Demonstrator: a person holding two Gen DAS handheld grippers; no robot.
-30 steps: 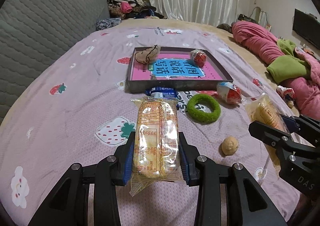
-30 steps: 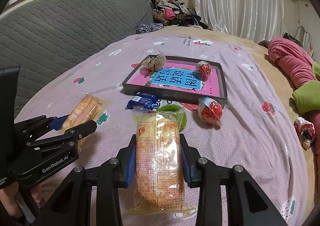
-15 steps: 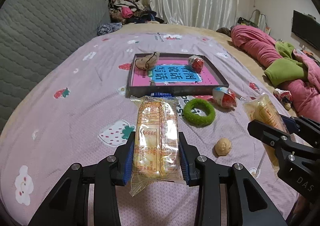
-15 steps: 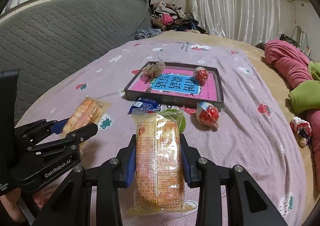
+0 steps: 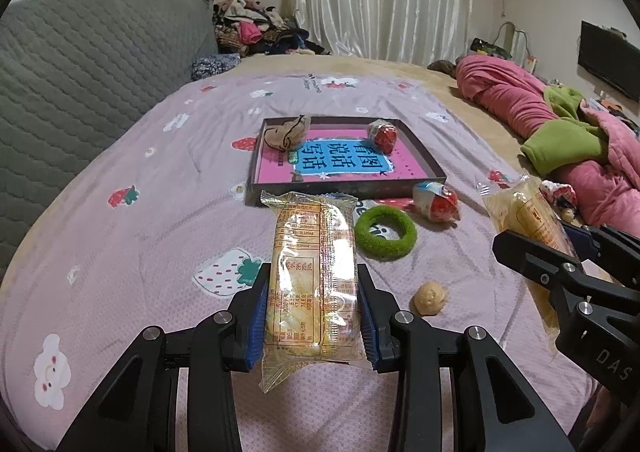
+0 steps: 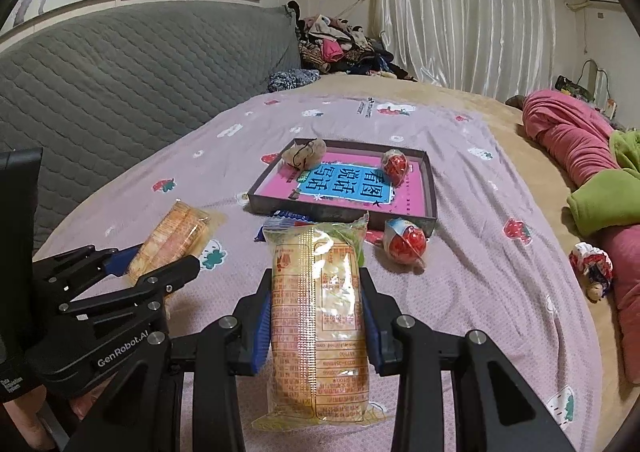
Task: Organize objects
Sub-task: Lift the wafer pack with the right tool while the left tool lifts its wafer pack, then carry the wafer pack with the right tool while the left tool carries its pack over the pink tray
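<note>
My left gripper [image 5: 312, 288] is shut on a clear-wrapped biscuit packet [image 5: 312, 276] and holds it above the bed. My right gripper [image 6: 316, 292] is shut on a second biscuit packet [image 6: 320, 316]. Each gripper with its packet shows in the other's view, the right one [image 5: 532, 220] and the left one [image 6: 176, 240]. Ahead lies a dark tray [image 5: 344, 188] with a pink and blue bottom, holding a beige pouch [image 5: 288, 132] and a red wrapped egg [image 5: 384, 136]. The tray also shows in the right wrist view [image 6: 430, 188].
On the pink strawberry bedsheet lie a green ring [image 5: 386, 232], a red egg toy [image 5: 438, 202], a beige ball [image 5: 430, 298] and a blue wrapper [image 6: 290, 217]. A grey quilted headboard [image 5: 80, 64] is on the left. Pink and green bedding [image 5: 560, 132] lies on the right.
Both grippers have risen and drawn back a little with their packets, so the tray looks smaller and farther. Nothing on the bed has moved.
</note>
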